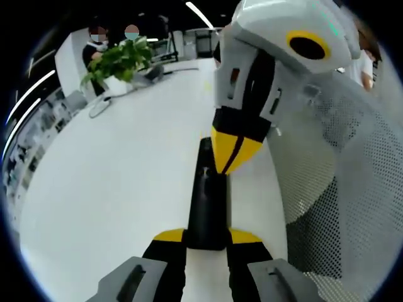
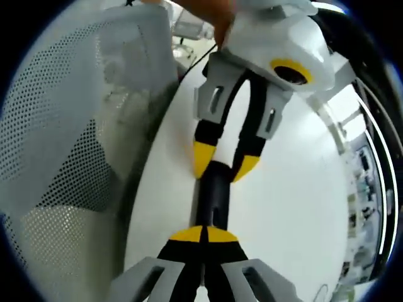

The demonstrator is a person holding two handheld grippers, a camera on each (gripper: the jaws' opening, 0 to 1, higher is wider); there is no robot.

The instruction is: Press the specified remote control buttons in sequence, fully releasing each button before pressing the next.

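Note:
A slim black remote control (image 1: 206, 201) lies lengthwise between the two grippers, just above the white table (image 1: 113, 189). My left gripper (image 1: 208, 236) is shut on its near end, a yellow tip on each side. My right gripper (image 1: 233, 150) comes in from the upper right with its yellow tips shut together, and they rest on the remote's top face near the far end. In the right gripper view the same remote (image 2: 214, 195) runs upward from my right gripper (image 2: 204, 234). There the left gripper (image 2: 225, 162) clamps it from above. The buttons are hidden.
A white perforated mesh panel (image 1: 352, 189) stands close beside the grippers and also shows in the right gripper view (image 2: 63, 126). A potted green plant (image 1: 119, 63) and a cable (image 1: 101, 108) sit at the table's far end, with people behind.

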